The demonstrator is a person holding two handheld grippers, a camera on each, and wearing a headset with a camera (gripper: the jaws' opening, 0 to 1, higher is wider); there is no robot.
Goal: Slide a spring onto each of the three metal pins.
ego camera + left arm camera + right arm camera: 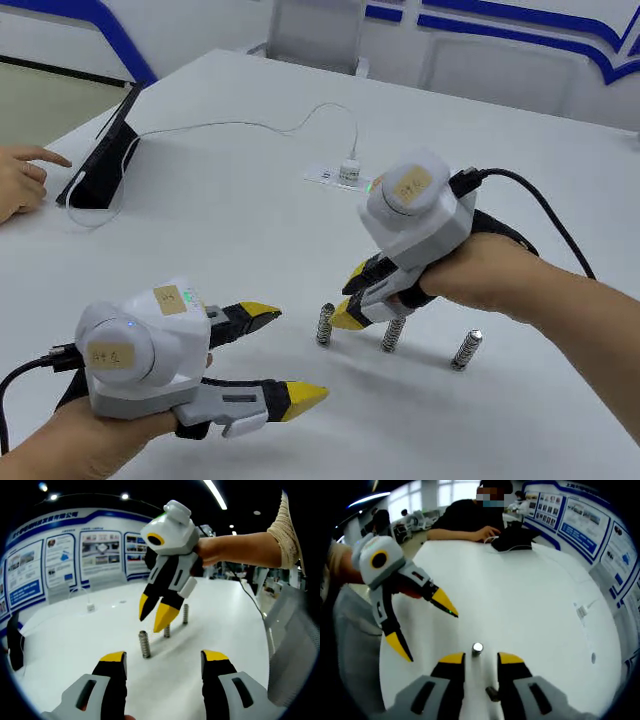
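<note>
Springs (324,324) were observed seated on all three pins (474,337), which stood in a row toward the near edge of the bench (250,200). The right gripper (350,296) was held over the middle one with jaws narrowly parted, judged to be checking seating. The left gripper (292,352) was held aside, spread wide and empty.

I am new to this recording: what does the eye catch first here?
Two yellow-tipped grippers over a white table: the right gripper hangs just above a row of three standing springs, and the left gripper is open nearer the person. Far left in the head view, a dark tablet stands by someone's hand.
</note>
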